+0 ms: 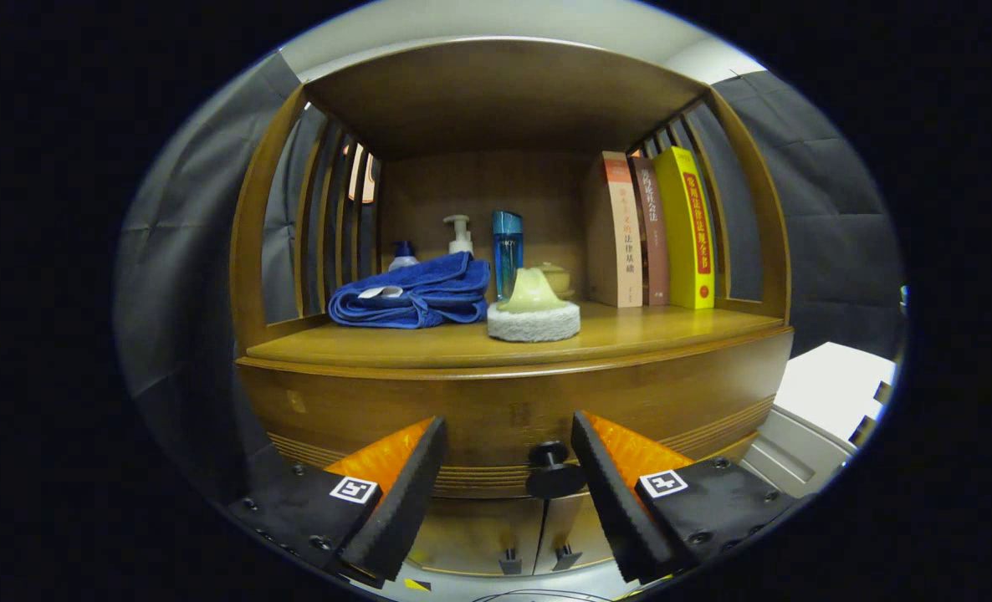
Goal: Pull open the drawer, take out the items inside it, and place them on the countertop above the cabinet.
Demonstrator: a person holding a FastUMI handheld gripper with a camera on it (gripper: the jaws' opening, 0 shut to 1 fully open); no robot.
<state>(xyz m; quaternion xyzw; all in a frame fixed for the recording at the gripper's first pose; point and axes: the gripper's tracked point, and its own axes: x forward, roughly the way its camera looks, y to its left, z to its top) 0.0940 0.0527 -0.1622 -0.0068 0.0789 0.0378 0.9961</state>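
Observation:
A wooden cabinet faces me, and its drawer front (496, 410) sits flush under the countertop (429, 343). A black round knob (553, 470) sticks out of the drawer's lower middle. My gripper (508, 468) is open, its orange and black fingers (396, 477) on either side of the knob and not touching it; the knob is nearer the right finger. The drawer's contents are hidden. On the countertop lie a folded blue towel (416, 293) and a round white scrubber with a pale yellow handle (534, 311).
Behind the towel stand a white pump bottle (460, 234), a blue bottle (507, 251) and a small blue-capped bottle (403, 254). Three books (655, 230) stand at the countertop's right, under a wooden shelf top. Two cabinet doors (513, 531) lie below the drawer. White furniture (830, 393) is at right.

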